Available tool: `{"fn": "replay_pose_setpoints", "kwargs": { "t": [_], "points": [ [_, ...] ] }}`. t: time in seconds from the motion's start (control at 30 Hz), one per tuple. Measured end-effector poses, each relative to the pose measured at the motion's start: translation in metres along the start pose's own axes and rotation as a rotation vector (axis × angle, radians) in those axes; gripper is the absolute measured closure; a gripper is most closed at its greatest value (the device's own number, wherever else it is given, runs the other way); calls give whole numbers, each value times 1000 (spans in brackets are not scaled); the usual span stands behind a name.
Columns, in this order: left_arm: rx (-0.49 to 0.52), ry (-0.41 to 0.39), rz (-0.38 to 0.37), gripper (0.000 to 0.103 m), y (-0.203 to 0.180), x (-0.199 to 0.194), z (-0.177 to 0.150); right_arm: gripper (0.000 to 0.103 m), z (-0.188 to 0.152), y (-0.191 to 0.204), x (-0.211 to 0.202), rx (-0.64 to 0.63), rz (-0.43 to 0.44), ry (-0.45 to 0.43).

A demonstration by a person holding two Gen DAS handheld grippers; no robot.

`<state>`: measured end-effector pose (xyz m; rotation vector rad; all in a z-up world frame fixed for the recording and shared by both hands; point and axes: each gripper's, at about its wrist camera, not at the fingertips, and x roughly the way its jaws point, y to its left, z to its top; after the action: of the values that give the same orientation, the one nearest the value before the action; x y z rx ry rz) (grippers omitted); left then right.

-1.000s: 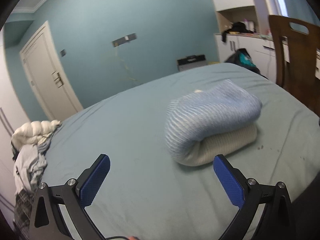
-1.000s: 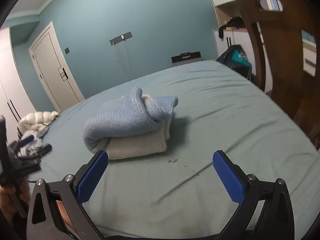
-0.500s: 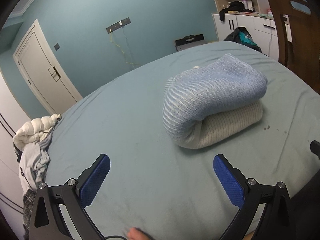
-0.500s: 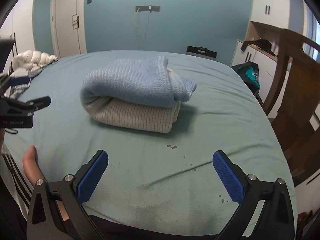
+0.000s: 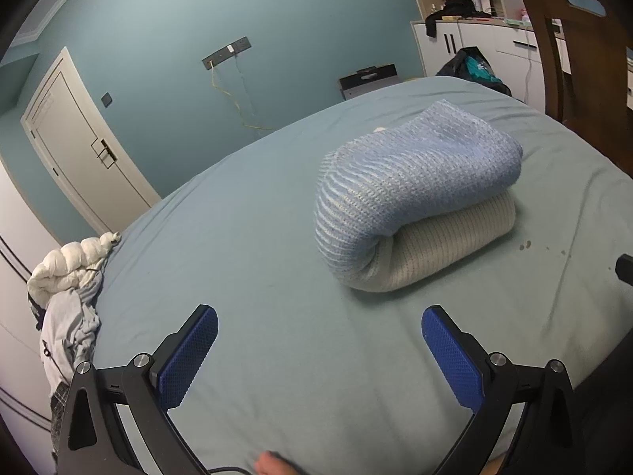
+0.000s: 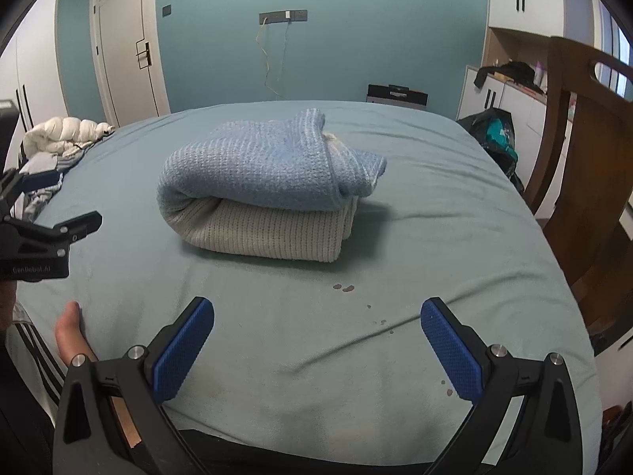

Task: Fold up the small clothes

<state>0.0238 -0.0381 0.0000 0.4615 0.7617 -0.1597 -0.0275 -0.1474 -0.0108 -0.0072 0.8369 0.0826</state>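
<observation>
A folded knit garment, light blue on top and cream beneath, lies on the teal bed. It also shows in the right wrist view, mid-bed. My left gripper is open and empty, low over the sheet in front of the garment and apart from it. My right gripper is open and empty near the bed's front edge, also short of the garment. The left gripper's body shows at the left edge of the right wrist view.
A heap of white and grey clothes lies at the bed's left edge, also in the right wrist view. A wooden chair stands right of the bed. A dark bag and white cabinets are behind. Small stains mark the sheet.
Both grippers stayed open and empty. The right view has swung to face the garment squarely and nearer. The left view drew slightly closer to the garment.
</observation>
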Motion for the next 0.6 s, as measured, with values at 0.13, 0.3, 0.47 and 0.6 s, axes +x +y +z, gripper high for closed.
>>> {"fn": "replay_pose_setpoints", "kwargs": {
  "t": [0.13,0.3,0.47,0.6],
  "points": [
    [7,4,0,0,-1,0,0,1,-1,-1,-2,7,4,-4],
    [7,3,1,0,-1,0,-1,1,-1,0,-3,6,5,-7],
    [10,6,2,0,-2,0,0,1,-1,-2,-5,13,10,-5],
    [12,3,1,0,-2,0,0,1,0,-5,-6,23,14,-8]
  ]
}}
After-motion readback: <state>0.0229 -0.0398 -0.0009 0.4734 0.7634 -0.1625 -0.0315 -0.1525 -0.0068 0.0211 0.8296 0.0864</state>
